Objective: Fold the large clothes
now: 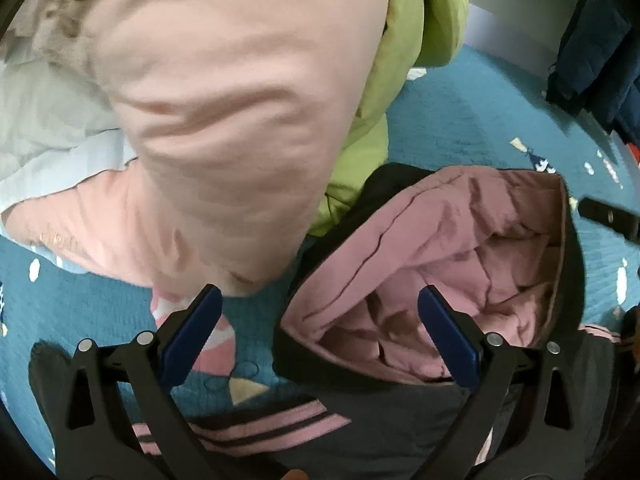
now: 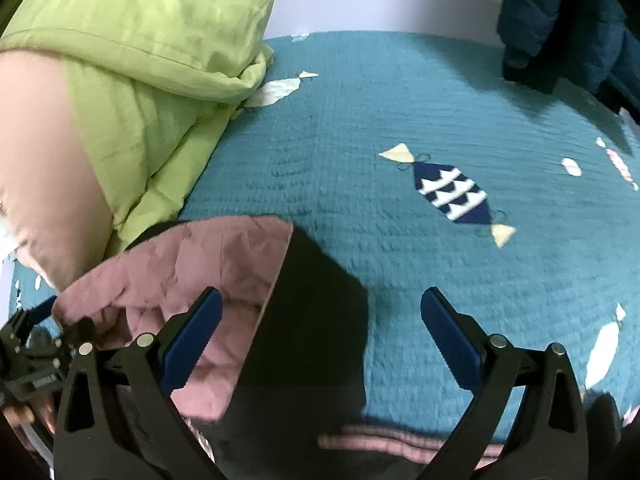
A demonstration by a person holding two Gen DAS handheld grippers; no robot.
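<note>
A black jacket with pink quilted lining and pink stripes lies on the teal bed cover; its hood faces up. It also shows in the right wrist view. My left gripper is open just above the hood's near edge, holding nothing. My right gripper is open over the hood's black outer side, holding nothing. The left gripper shows at the left edge of the right wrist view, and part of the right gripper's finger at the right edge of the left wrist view.
A pale pink garment and a lime green one are piled at the left. A dark blue jacket hangs at the far right. The teal cover has fish patterns and ends at a white wall.
</note>
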